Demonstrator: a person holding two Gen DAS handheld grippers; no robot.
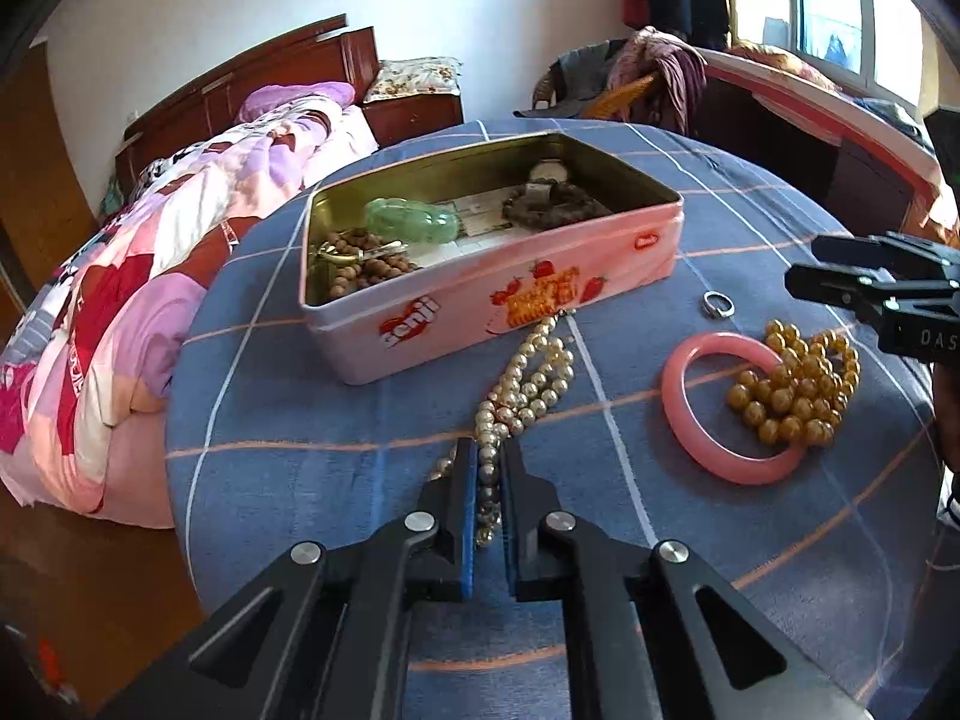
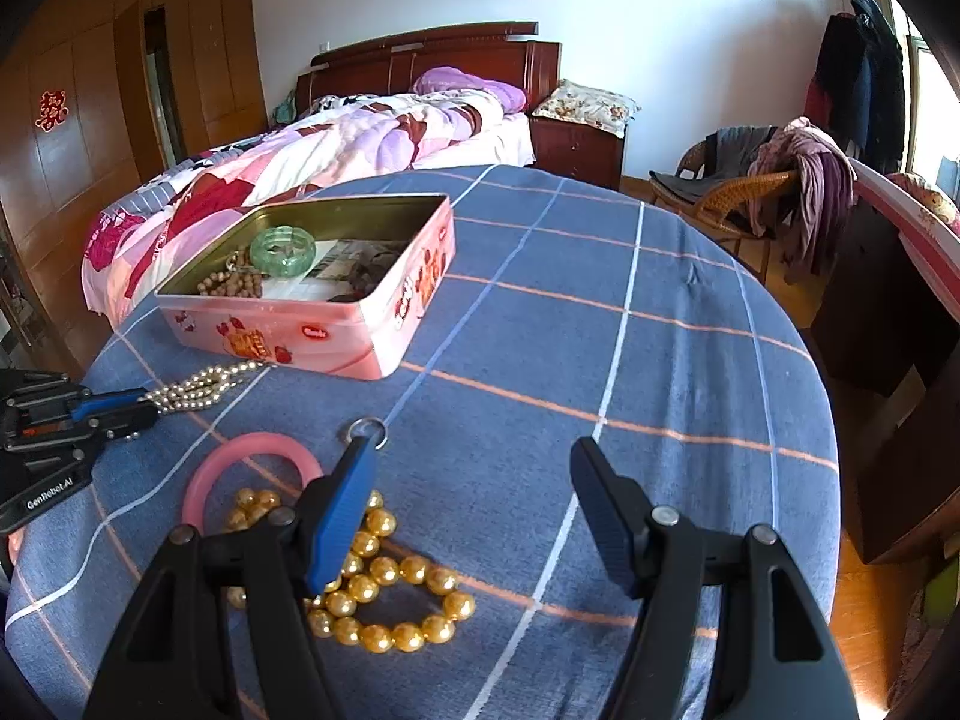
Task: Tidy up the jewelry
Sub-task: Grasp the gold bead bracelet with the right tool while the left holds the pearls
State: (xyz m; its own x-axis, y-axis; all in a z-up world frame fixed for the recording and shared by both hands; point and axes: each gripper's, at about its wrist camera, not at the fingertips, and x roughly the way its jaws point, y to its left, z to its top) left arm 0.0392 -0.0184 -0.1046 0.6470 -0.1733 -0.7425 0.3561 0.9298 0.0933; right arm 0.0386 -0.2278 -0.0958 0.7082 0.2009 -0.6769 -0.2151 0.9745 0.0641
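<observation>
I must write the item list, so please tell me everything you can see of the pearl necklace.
The pearl necklace is a string of small, round, glossy cream-white beads, bunched in several loops. It lies on the blue checked tablecloth, running from the front wall of the pink tin toward the camera. Its near end sits between the pads of the left gripper, which is shut on it. It is apart from the pink bangle.

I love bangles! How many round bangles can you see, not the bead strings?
2. The pink bangle lies on the blue checked tablecloth, partly under the gold bead string. The green bangle sits inside the pink tin. More could be hidden in the tin.
</observation>
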